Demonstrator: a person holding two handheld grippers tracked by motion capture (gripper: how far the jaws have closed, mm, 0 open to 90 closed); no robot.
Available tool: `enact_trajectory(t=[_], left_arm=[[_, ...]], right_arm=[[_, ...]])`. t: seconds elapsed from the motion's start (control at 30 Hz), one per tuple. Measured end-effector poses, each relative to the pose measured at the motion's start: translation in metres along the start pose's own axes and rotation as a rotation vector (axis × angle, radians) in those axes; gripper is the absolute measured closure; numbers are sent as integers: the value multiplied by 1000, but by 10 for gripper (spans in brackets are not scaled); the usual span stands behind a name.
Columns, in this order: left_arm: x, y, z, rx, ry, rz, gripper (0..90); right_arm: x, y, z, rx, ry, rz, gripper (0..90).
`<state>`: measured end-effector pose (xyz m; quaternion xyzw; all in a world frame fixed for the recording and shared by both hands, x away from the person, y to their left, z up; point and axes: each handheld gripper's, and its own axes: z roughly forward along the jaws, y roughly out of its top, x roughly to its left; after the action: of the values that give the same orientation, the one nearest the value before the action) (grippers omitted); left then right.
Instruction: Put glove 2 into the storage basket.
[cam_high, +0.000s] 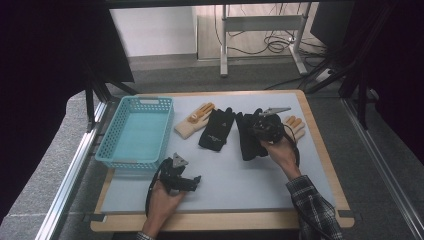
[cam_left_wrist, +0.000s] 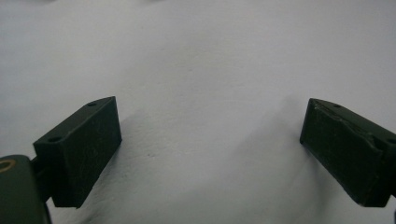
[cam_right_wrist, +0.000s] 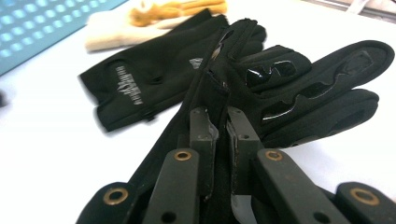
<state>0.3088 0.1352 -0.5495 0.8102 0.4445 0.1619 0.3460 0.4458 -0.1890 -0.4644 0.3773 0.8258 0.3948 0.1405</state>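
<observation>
Pinching a black glove (cam_right_wrist: 280, 88) between the clenched pads of the right gripper (cam_right_wrist: 218, 140), we find the basket (cam_high: 137, 131) empty; four gloves remain outside. Left gripper (cam_left_wrist: 210, 154) rests released over bare table (cam_left_wrist: 201, 60).

The black glove (cam_right_wrist: 280, 84) pinched in the right gripper (cam_right_wrist: 219, 135) looks like matt cloth with glossy rubbery patches; beyond it, the basket (cam_high: 137, 132) is perforated turquoise plastic.
</observation>
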Motion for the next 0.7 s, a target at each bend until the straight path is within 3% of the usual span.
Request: enact_trajectory(t=[0.07,0.1,0.2,0.23,0.37,0.4,0.57,0.67,0.7], left_arm=[[0,0,0,0,0,0,55],[0,0,0,0,0,0,55],[0,0,0,0,1,2,55],[0,0,0,0,1,2,55],[0,0,0,-3,2,-2,55],[0,0,0,-4,2,-2,55],[0,0,0,-1,1,-1,55],[0,0,0,-4,1,-5,55],[0,0,0,-2,1,-2,55]], right_arm=[[5,-1,-4,-2,3,-6,820],[17,-3,-13,-11,25,-19,819],[25,-6,-18,-18,37,-25,819],[37,-11,-25,-23,53,-35,819],[53,-21,-30,-25,81,-30,818],[63,-29,-32,-22,93,-30,817],[81,-50,-25,-21,106,-17,815],[85,-57,-19,-11,105,-18,813],[87,-67,-9,8,112,-16,801]])
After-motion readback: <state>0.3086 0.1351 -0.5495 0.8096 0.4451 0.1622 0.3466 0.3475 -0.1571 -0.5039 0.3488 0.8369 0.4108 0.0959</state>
